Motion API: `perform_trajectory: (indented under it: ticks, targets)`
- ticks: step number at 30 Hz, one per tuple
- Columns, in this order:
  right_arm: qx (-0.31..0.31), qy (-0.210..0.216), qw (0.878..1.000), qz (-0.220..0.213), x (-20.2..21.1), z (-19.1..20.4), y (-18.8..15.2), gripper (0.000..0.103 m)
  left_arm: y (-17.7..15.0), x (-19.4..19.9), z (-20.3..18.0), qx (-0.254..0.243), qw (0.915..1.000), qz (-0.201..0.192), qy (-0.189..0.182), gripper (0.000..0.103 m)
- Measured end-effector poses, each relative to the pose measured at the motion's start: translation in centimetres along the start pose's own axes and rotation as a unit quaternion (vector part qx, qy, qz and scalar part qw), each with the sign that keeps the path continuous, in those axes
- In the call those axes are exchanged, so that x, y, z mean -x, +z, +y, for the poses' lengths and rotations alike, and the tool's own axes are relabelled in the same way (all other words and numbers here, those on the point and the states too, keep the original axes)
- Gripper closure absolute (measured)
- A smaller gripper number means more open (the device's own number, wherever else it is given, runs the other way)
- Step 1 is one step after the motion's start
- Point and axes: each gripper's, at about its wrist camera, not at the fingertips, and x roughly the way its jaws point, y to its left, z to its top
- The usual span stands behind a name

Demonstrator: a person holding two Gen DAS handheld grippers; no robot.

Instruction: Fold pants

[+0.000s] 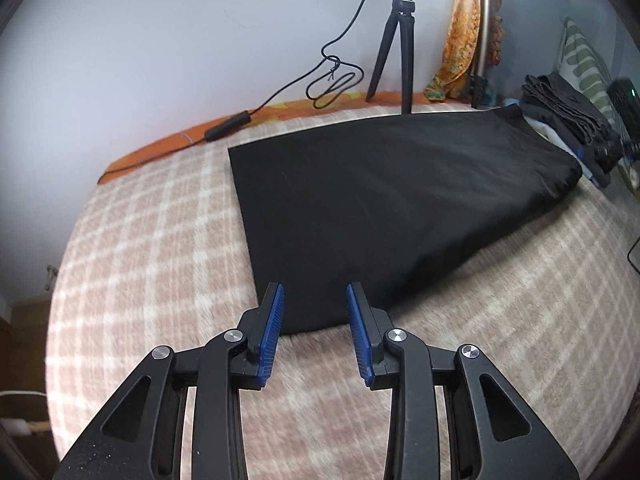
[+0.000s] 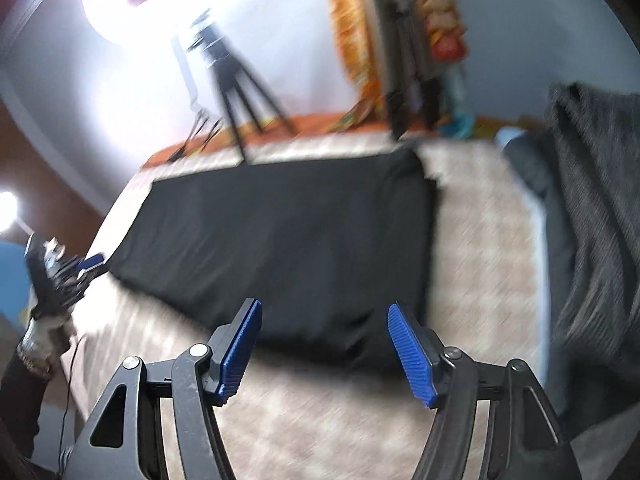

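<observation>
Two grippers hover over the bed, both empty. Black pants lie flat on the checked blanket, folded into a long panel. Left gripper: fingers spread, tips above the pants' near hem, contact not determinable. Right gripper: fingers spread wider, just short of the pants' near edge; this view is motion-blurred. Beyond the pants stand a tripod and a stack of folded clothes.
</observation>
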Motion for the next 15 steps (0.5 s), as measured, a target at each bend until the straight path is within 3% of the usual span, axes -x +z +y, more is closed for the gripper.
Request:
perform_trajectory:
  ticks: [5,12,15]
  targets:
    - [-0.025,0.059,0.998,0.027,-2.6,2.4,-3.0,0.035,-0.5,0.4,-0.7,-0.007,1.0000,0.002,-0.005,0.072]
    - [-0.010,0.072,0.997,0.041,-7.3,6.0,-3.5,0.034,-1.4,-0.6,-1.7,-0.034,0.9992,0.022,0.001,0.072]
    - [0.007,0.063,0.998,0.022,-8.1,7.4,-2.8,0.034,-1.5,-1.5,-1.8,-0.039,0.9988,0.028,0.004,0.072]
